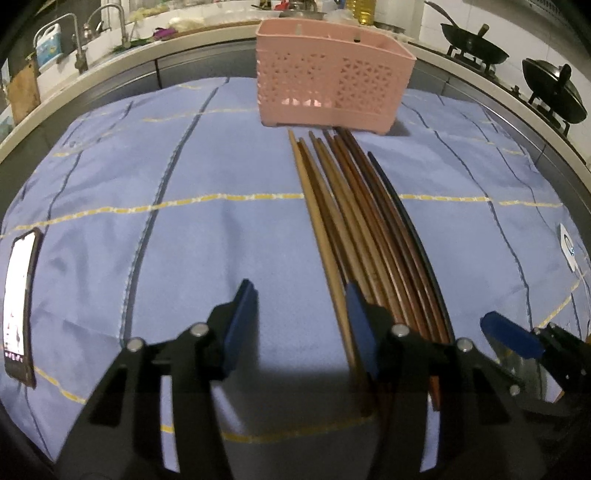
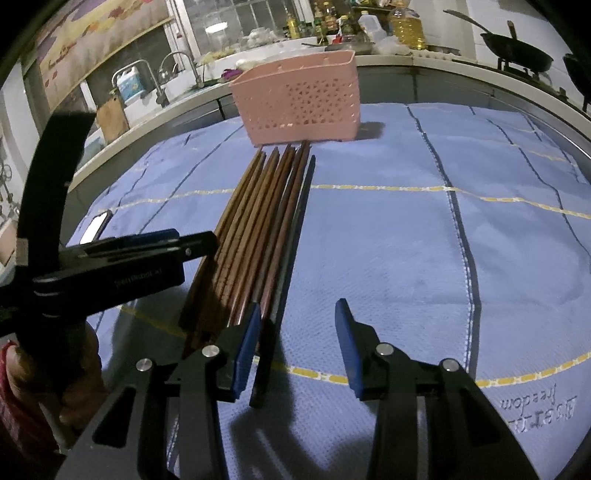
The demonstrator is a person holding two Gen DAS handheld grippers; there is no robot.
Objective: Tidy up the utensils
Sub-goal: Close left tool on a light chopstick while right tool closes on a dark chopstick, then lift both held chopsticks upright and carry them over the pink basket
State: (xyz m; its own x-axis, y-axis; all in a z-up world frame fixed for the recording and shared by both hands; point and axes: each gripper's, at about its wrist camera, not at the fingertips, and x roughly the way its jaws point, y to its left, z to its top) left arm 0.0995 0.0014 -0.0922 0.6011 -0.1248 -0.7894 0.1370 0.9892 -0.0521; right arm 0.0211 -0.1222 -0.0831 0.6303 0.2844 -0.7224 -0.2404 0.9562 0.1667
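Note:
A row of several wooden chopsticks lies side by side on the blue cloth, tips pointing at a pink perforated utensil basket at the far side. My left gripper is open and empty, its right finger resting against the chopsticks' left side. In the right wrist view the chopsticks and basket show too. My right gripper is open and empty, its left finger beside the darkest chopstick at the row's right edge. The left gripper shows at the left.
A blue cloth with yellow lines covers the table. A lit phone lies at the left edge. Behind are a sink with taps and black woks on a stove.

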